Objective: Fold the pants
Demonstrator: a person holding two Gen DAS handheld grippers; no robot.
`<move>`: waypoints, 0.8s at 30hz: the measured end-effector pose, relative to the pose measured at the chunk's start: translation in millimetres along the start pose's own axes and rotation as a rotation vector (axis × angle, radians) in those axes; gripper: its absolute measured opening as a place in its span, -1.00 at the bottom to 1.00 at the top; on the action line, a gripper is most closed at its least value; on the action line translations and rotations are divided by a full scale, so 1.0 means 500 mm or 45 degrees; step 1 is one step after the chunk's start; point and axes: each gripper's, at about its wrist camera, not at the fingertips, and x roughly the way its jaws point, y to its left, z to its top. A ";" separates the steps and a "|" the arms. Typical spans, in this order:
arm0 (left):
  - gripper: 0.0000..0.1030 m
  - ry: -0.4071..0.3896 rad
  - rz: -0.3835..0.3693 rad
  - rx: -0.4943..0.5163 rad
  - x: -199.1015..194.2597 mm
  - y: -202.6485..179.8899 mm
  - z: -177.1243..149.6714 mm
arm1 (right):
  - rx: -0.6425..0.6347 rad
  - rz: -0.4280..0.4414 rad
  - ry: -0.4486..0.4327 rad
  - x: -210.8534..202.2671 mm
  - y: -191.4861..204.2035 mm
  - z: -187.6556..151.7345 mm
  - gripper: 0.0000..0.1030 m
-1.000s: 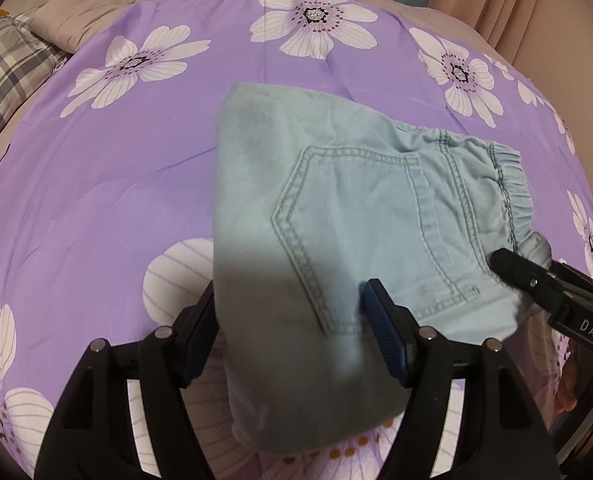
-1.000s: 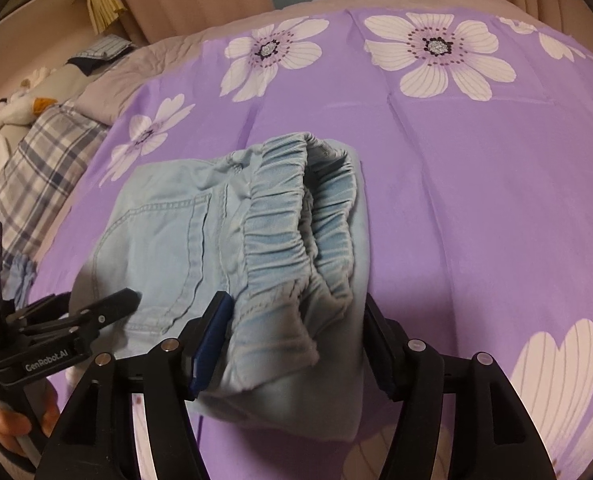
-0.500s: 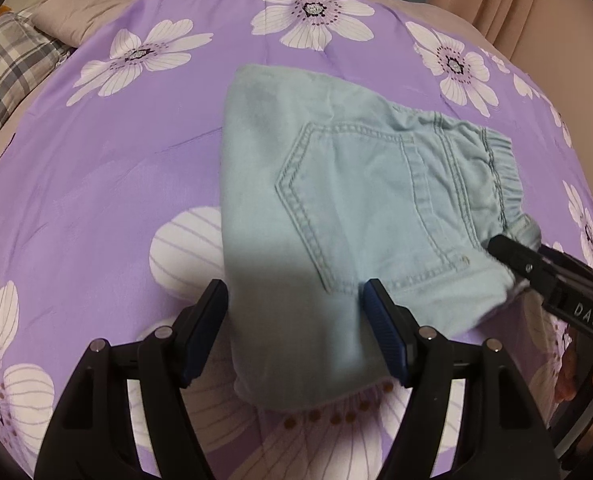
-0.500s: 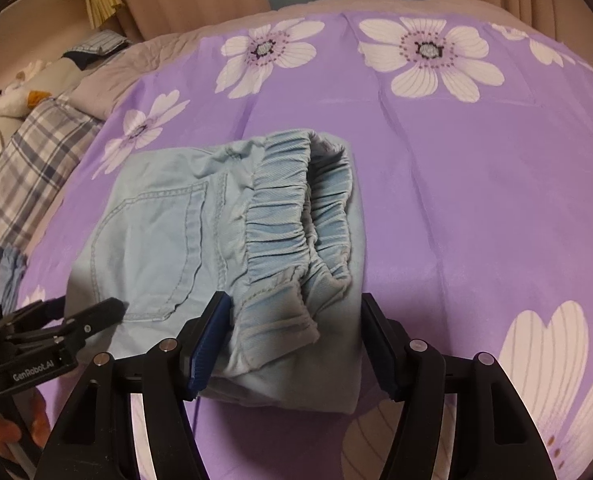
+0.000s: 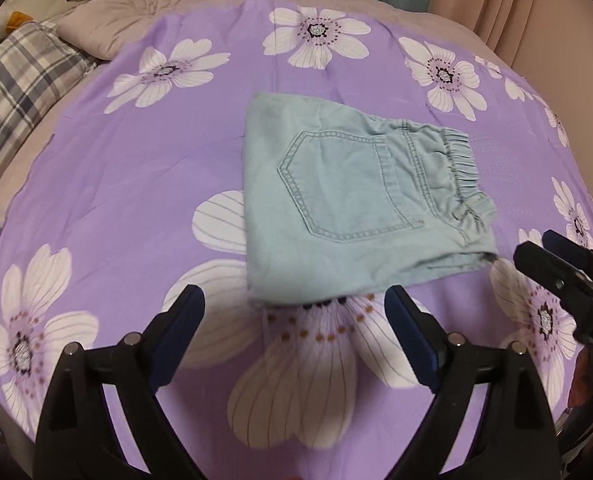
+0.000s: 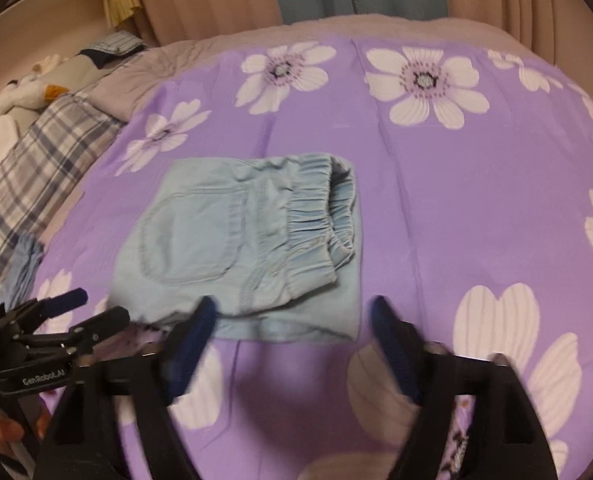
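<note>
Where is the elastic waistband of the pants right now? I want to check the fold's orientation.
In the left wrist view the elastic waistband forms the right end of the folded pants, on the purple floral sheet, just beyond the open right gripper.

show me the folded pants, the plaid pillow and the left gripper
folded pants [image 5: 348, 184], left wrist view, on the back pocket.
plaid pillow [image 5: 20, 80], left wrist view, on its top face.
left gripper [image 5: 294, 312], left wrist view, midway between its fingertips.

matt denim pants [image 5: 348, 204], smooth cloth sheet [image 5: 136, 184]
</note>
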 end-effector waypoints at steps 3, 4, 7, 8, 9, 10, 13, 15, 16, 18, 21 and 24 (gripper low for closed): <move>0.99 -0.012 0.013 -0.017 -0.034 -0.005 -0.010 | -0.047 -0.007 -0.024 -0.031 0.015 -0.006 0.84; 0.99 -0.020 0.024 -0.018 -0.045 -0.006 -0.012 | -0.059 -0.008 -0.027 -0.038 0.020 -0.008 0.86; 0.99 -0.039 0.071 -0.012 -0.075 -0.012 -0.019 | -0.086 0.005 -0.044 -0.064 0.030 -0.014 0.97; 0.99 -0.040 0.070 -0.012 -0.085 -0.013 -0.022 | -0.091 0.007 -0.048 -0.070 0.032 -0.016 0.97; 0.99 -0.042 0.061 -0.016 -0.092 -0.015 -0.024 | -0.096 0.009 -0.052 -0.077 0.035 -0.018 0.97; 0.99 -0.044 0.054 -0.020 -0.098 -0.017 -0.025 | -0.097 0.011 -0.054 -0.081 0.037 -0.019 0.97; 0.99 -0.060 0.059 -0.020 -0.117 -0.021 -0.029 | -0.101 0.023 -0.063 -0.095 0.042 -0.024 0.97; 0.99 -0.068 0.062 -0.016 -0.127 -0.026 -0.032 | -0.104 0.022 -0.069 -0.101 0.044 -0.027 0.97; 0.99 -0.071 0.061 -0.016 -0.131 -0.028 -0.034 | -0.108 0.022 -0.073 -0.105 0.047 -0.029 0.97; 0.99 -0.076 0.062 -0.013 -0.137 -0.031 -0.035 | -0.116 0.021 -0.079 -0.110 0.050 -0.031 0.97; 0.99 -0.091 0.072 -0.010 -0.145 -0.037 -0.037 | -0.118 0.020 -0.088 -0.118 0.053 -0.035 0.97; 0.99 -0.096 0.081 -0.014 -0.150 -0.039 -0.039 | -0.110 0.026 -0.095 -0.125 0.053 -0.039 0.97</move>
